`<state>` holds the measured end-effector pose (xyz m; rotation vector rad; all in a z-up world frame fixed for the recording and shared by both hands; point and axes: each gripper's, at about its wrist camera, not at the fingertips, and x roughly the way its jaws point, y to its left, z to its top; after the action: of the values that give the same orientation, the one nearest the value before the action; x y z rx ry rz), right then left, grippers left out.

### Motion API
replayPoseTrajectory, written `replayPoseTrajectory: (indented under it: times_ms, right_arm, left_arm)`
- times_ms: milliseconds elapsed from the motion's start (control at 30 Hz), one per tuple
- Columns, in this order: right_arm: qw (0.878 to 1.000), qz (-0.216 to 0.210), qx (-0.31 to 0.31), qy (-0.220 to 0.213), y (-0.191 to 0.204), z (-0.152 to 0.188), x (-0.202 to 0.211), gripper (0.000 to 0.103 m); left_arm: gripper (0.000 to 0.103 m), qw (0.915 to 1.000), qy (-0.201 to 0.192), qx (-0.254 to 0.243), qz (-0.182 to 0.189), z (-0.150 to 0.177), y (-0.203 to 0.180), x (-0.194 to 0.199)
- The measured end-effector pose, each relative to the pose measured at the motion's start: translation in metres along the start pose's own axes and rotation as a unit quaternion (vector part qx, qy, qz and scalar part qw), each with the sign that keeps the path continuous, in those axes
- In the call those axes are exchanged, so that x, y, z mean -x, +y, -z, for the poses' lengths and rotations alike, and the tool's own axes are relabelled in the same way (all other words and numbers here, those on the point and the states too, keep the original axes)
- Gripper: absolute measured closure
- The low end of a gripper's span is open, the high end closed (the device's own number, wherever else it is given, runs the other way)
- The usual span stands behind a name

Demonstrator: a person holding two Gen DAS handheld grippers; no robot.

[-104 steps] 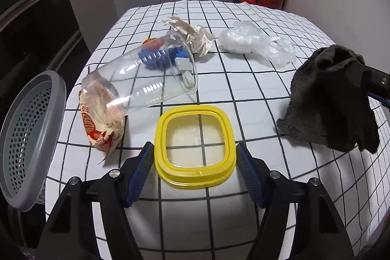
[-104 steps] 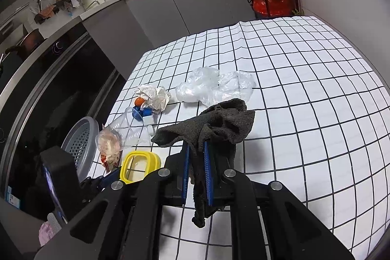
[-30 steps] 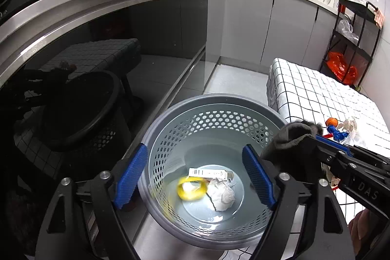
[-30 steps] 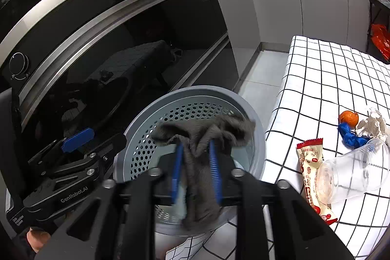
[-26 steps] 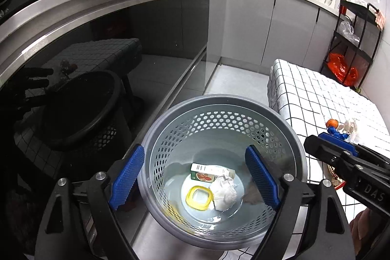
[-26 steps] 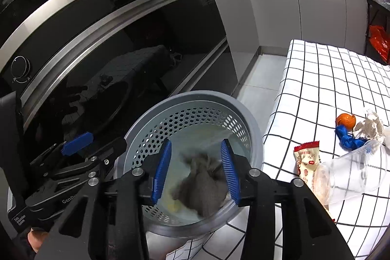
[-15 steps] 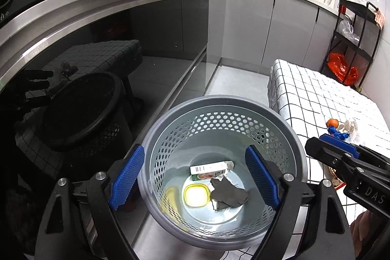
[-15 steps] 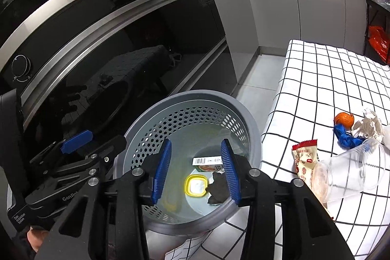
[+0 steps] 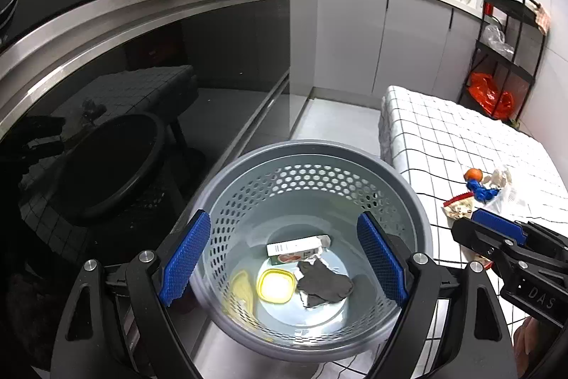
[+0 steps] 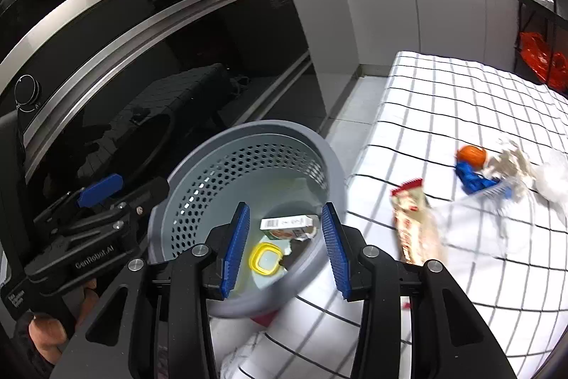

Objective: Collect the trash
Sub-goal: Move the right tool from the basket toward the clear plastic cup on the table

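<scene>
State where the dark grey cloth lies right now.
In the left wrist view the dark grey cloth lies on the basket floor, right of the yellow lid, below the carton.

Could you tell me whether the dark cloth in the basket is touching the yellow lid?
Cannot tell. In the left wrist view the dark cloth lies right beside the yellow lid on the basket floor, but no clear gap or overlap shows.

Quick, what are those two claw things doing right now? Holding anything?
Left gripper: open, holding nothing, over the basket.
Right gripper: open, holding nothing.

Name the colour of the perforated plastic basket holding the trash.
Grey perforated plastic basket; left wrist view shows it best.
</scene>
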<state>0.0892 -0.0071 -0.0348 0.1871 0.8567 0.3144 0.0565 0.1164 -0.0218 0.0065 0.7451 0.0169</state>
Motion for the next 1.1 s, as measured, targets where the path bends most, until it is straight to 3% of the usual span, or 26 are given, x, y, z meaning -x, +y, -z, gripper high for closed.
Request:
replayPoseTrajectory:
  times_ms: [300,600,767,1100]
  right_arm:
    - [0.999,0.037,-0.023,-0.009,-0.043,0.022,0.042,0.059]
    - [0.993,0.09,-0.074,-0.032,-0.104,0.044,0.094,0.058]
    - [0.989,0.108,-0.091,-0.036,-0.126,0.053,0.105,0.058]
    - [0.995,0.04,-0.085,-0.025,-0.104,0.043,0.086,0.058]
  left_arm:
    - [0.018,0.9995,-0.011,-0.014,0.027,0.001,-0.03,0.008]
    - [0.015,0.9967,-0.012,-0.048,0.065,0.004,-0.09,0.009]
    - [0.015,0.9958,-0.005,-0.062,0.068,0.009,-0.116,0.003]
    - [0.015,0.9982,0.001,-0.05,0.034,0.005,-0.106,-0.009]
